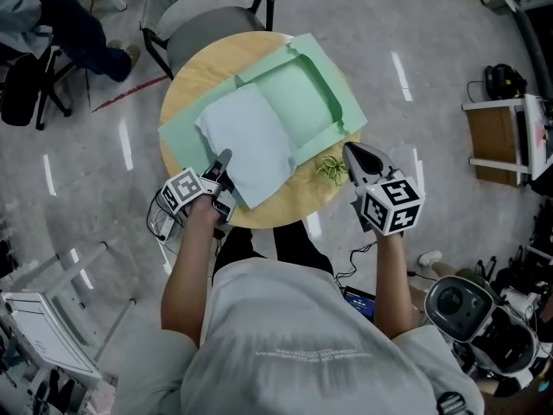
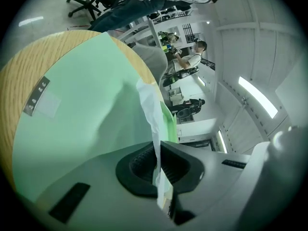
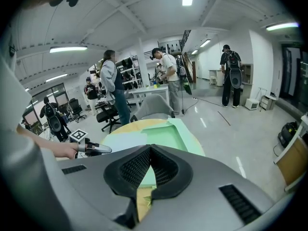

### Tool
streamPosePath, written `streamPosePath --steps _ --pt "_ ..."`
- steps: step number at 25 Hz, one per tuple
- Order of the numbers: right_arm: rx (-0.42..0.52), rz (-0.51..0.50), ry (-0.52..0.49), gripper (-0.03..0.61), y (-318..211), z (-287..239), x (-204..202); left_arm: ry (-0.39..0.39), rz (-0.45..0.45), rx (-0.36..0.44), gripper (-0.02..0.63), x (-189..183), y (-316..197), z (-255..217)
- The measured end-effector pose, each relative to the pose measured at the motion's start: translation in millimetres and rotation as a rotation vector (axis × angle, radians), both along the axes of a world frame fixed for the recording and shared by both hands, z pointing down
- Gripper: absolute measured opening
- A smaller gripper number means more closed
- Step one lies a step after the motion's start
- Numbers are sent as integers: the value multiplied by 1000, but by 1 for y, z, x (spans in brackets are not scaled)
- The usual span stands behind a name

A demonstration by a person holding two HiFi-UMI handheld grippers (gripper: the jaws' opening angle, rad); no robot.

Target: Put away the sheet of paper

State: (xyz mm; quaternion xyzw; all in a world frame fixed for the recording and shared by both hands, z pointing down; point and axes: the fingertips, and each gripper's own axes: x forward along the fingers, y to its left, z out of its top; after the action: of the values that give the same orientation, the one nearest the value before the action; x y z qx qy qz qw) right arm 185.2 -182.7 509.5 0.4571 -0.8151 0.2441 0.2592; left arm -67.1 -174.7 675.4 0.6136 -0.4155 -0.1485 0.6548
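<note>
Tabletop (image 1: 194, 67): round, wooden, carrying the folder.
Folder (image 1: 311, 85): green, spread open across the tabletop.
Paper (image 1: 246, 137): pale sheet on the folder's left half, with its near left edge between the left fingers.
Left fingers (image 1: 222, 161): clamped tight on the paper's edge, and the sheet runs out from between them.
Right fingers (image 1: 359, 156): pressed together and empty, at the tabletop's near right edge, apart from the paper.
Tangle (image 1: 330, 169): small, green, just beside the right fingers.
</note>
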Motion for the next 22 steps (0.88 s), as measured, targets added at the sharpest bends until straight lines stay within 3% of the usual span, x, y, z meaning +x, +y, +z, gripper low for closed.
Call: streamPosePath --steps 12,22 --pt "-5 7 -1 29 -1 1 13 -81 -94 -37 18 -12 -21 14" --pt "5 -6 -2 28 -23 -5 24 -66 -132 -58 18 12 -39 15"
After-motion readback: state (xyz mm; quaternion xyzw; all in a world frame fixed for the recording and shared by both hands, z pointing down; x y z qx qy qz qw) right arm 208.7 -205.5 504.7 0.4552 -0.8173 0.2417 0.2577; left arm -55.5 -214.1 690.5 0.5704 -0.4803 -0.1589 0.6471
